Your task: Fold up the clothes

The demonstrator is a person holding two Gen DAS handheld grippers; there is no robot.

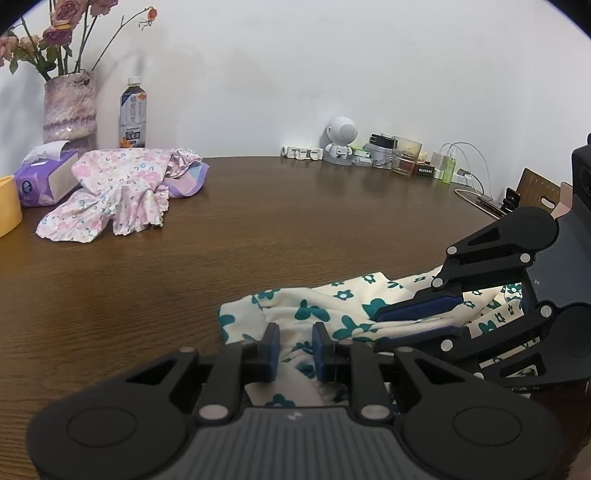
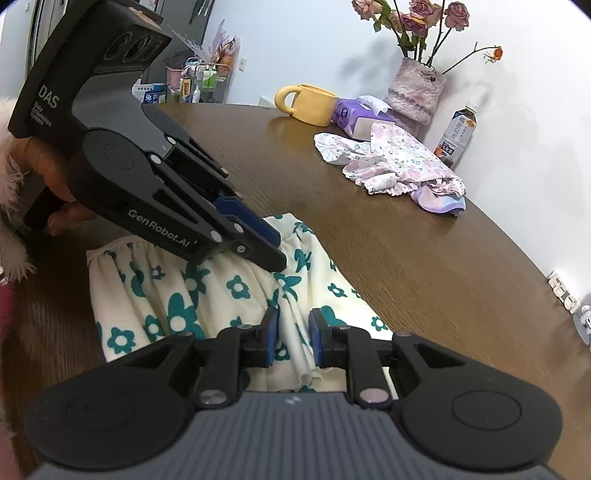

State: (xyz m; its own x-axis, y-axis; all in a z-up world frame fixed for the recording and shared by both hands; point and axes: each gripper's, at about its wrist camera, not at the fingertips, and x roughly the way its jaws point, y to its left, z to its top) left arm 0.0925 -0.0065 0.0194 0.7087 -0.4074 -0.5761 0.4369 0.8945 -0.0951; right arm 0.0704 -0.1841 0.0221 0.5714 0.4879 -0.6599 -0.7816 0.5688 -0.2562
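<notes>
Clutter on the brown wooden table [image 1: 295,206], placed from the vase.

A mottled pink vase [image 1: 69,107] of dried roses [image 1: 62,16] stands by the white wall. Just beside it, on the wall side, is a white-capped drink bottle [image 1: 133,114]. In front of the vase lies a purple tissue pack [image 1: 42,177], and past that a yellow mug [image 2: 308,103]. Well apart from the vase along the wall stand a small white robot figure [image 1: 340,138], a glass jar [image 1: 406,155] and white chargers with cables [image 1: 456,162].
</notes>
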